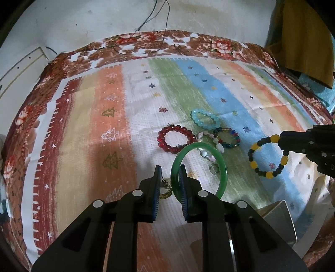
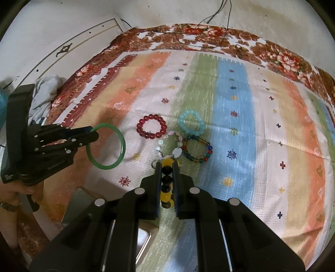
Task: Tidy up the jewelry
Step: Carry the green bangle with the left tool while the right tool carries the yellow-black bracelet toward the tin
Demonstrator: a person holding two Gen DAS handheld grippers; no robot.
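My left gripper point(image 1: 170, 174) is open; the green bangle point(image 1: 222, 165) hangs hooked over its right finger point(image 1: 181, 177), lifted off the cloth, as the right wrist view point(image 2: 122, 144) also shows. My right gripper point(image 2: 166, 172) is shut on the yellow-and-black bead bracelet point(image 2: 166, 180), which hangs from it in the left wrist view point(image 1: 254, 146). On the cloth lie a red bead bracelet point(image 1: 165, 144), a turquoise bead bracelet point(image 1: 195, 117), a multicolour bead bracelet point(image 1: 234, 144) and a pale shell bracelet point(image 1: 219, 147). A gold earring point(image 1: 166, 192) lies under the left fingers.
A striped, flower-bordered cloth point(image 1: 94, 117) covers the table. A grey metal box point(image 1: 280, 219) stands near the front edge, also in the right wrist view point(image 2: 81, 205). Thin wires point(image 1: 146, 18) hang along the white wall behind. A yellow cloth point(image 1: 303, 41) hangs at the far right.
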